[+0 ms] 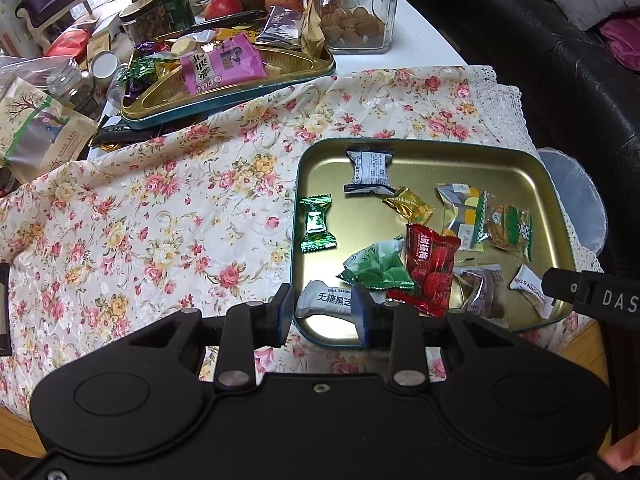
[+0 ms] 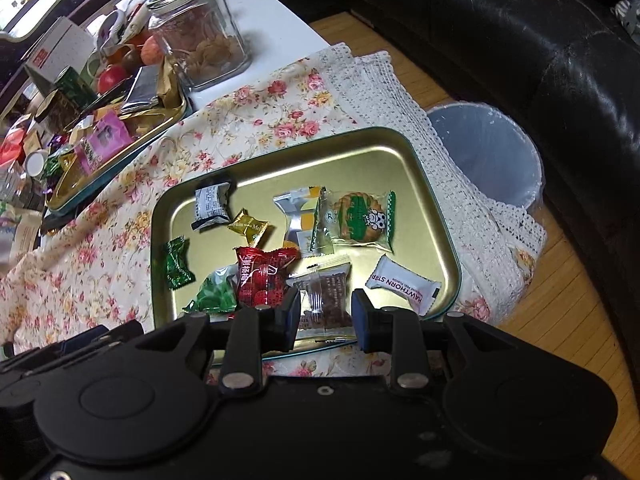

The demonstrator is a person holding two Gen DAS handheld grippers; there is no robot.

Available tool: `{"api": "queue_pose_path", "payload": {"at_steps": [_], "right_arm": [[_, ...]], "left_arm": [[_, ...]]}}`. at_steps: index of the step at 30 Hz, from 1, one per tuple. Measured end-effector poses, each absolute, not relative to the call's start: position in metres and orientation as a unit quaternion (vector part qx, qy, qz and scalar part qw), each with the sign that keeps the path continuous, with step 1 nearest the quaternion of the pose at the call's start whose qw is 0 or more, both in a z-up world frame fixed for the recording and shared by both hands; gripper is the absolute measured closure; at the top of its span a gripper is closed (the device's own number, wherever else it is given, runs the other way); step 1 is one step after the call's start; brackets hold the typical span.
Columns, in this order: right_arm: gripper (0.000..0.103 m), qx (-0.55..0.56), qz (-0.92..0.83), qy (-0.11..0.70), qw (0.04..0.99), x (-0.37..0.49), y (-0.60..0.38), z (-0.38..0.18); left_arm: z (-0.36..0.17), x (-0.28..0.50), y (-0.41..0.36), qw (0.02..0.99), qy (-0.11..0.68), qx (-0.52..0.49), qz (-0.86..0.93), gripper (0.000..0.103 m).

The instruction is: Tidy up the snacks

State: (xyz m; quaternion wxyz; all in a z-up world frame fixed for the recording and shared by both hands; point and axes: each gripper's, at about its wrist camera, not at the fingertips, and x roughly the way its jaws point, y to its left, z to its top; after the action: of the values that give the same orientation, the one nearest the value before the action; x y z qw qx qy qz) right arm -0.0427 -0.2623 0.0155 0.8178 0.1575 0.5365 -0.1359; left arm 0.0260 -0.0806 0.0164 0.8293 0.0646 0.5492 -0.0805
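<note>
Left gripper (image 1: 322, 312) hangs over the gold tray's (image 1: 420, 156) near-left rim, jaws narrowly parted, nothing gripped, a white sesame packet (image 1: 324, 302) showing between them. Right gripper (image 2: 326, 318), jaws narrowly apart, frames a clear brown-snack packet (image 2: 324, 296) without clamping. Bare floral cloth (image 1: 160, 208) lies left; only the right view shows the bin (image 2: 488, 156) past the table edge.

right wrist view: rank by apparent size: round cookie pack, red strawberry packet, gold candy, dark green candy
1. round cookie pack, largest.
2. red strawberry packet, though it lies nearer the camera.
3-4. gold candy and dark green candy look alike; no ranking.
</note>
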Motion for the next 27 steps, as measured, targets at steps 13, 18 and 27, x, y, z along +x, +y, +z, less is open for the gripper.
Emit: {"api": "queue_pose_path", "payload": {"at_steps": [13, 18, 27], "right_arm": [[0.073, 0.144, -0.114, 0.545, 0.818, -0.0401, -0.2577, 0.0106], [0.073, 0.144, -0.109, 0.545, 0.819, -0.0409, -0.2573, 0.0113], [0.073, 0.15, -0.108, 0.545, 0.818, -0.0407, -0.259, 0.0113]], "left_arm": [[0.0134, 0.0259, -0.0828, 0.828, 0.551, 0.065, -0.078, 0.061], [0.0133, 0.0246, -0.0842, 0.83, 0.547, 0.074, -0.078, 0.061], [0.0132, 0.0249, -0.084, 0.832, 0.544, 0.075, -0.075, 0.061]]}}
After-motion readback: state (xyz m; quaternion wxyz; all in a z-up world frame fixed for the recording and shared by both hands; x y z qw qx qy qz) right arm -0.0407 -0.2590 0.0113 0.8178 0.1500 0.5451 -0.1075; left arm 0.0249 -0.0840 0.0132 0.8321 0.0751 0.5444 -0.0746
